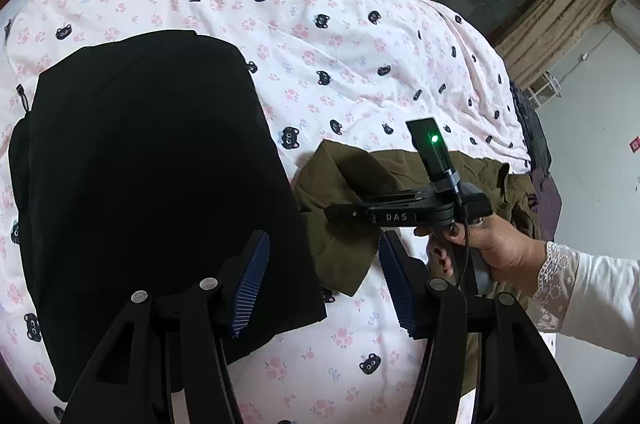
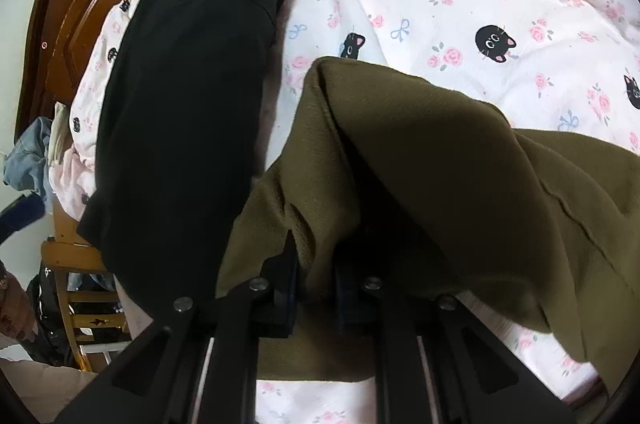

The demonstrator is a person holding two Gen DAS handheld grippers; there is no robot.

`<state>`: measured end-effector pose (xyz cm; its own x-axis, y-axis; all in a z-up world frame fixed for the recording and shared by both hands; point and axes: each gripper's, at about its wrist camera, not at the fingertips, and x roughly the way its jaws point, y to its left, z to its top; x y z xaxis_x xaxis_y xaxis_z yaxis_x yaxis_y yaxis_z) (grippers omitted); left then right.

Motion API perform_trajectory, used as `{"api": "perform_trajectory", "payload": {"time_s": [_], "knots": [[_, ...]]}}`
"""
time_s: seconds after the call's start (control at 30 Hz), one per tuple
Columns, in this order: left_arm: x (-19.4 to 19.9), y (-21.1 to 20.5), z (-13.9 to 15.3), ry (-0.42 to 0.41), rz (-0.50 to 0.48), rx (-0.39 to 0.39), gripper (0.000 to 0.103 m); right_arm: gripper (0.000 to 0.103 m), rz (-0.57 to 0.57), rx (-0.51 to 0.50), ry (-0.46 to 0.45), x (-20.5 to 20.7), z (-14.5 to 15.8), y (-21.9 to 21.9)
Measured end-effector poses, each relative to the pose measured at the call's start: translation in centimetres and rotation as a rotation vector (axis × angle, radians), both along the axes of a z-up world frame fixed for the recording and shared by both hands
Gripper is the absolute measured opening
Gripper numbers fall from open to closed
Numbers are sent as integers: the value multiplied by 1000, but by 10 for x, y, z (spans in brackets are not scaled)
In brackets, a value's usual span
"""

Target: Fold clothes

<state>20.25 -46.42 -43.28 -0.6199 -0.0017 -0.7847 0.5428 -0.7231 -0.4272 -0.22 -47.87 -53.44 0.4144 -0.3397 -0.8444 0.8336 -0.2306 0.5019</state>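
Two grippers: right gripper (image 2: 316, 284) clenched on olive garment (image 2: 460, 163); left gripper (image 1: 320, 284) released, w/ black garment (image 1: 152, 163) edge between pads.

Looking steeply down from the left gripper (image 1: 320, 288), close over the bedsheet (image 1: 320, 35). Right wrist view nearer still, tight on the olive garment (image 2: 440, 151). Shared: black garment (image 1: 152, 163), olive garment, sheet.

Soft even indoor light, sharp focus (edges fisheye-warped, vignetted).
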Motion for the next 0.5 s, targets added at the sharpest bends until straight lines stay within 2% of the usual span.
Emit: {"api": "perform_trajectory", "payload": {"time_s": [0.23,0.37,0.5], "knots": [[-4,9,-1,-1,-15,20,52,10,-105,-43,-60,-1,24,19],[0,15,-2,-8,-27,41,53,10,-273,-87,-177,-4,40,37],[7,21,-6,-9,-25,107,53,10,-488,-146,-367,-9,49,64]]}}
